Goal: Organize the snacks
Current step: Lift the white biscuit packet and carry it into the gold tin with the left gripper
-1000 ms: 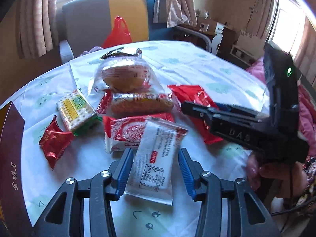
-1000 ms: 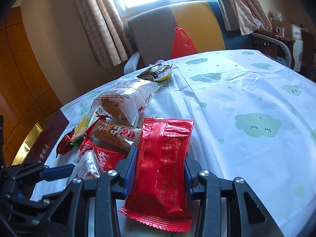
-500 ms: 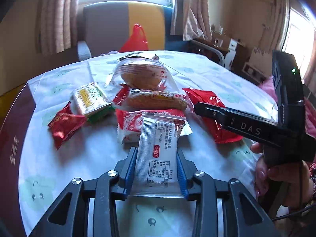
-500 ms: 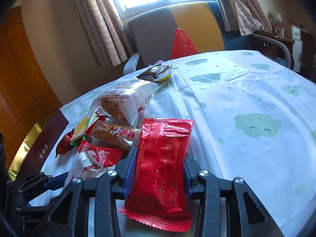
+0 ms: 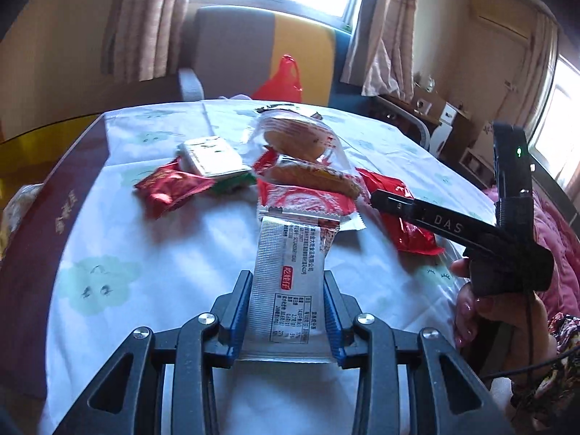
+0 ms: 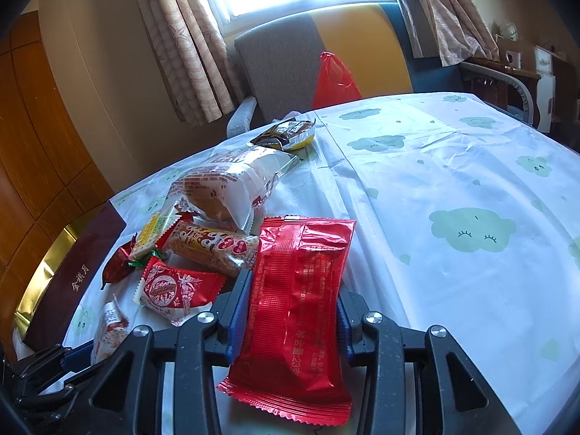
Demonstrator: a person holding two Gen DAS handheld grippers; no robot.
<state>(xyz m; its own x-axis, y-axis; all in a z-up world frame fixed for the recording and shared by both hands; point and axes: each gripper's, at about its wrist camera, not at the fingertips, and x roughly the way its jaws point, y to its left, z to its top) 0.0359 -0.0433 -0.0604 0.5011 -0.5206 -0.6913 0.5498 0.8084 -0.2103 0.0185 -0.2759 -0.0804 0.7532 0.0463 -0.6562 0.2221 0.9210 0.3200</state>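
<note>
Jaws clamp white packet [image 5: 286, 286] left, red packet [image 6: 299, 311] right.

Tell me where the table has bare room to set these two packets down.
Widest free patch: the cloud-print cloth right of the red packet in the right gripper. A smaller bare patch lies left of the silver packet in the left gripper, below the small red packet. Crowded around the bread bag.
</note>
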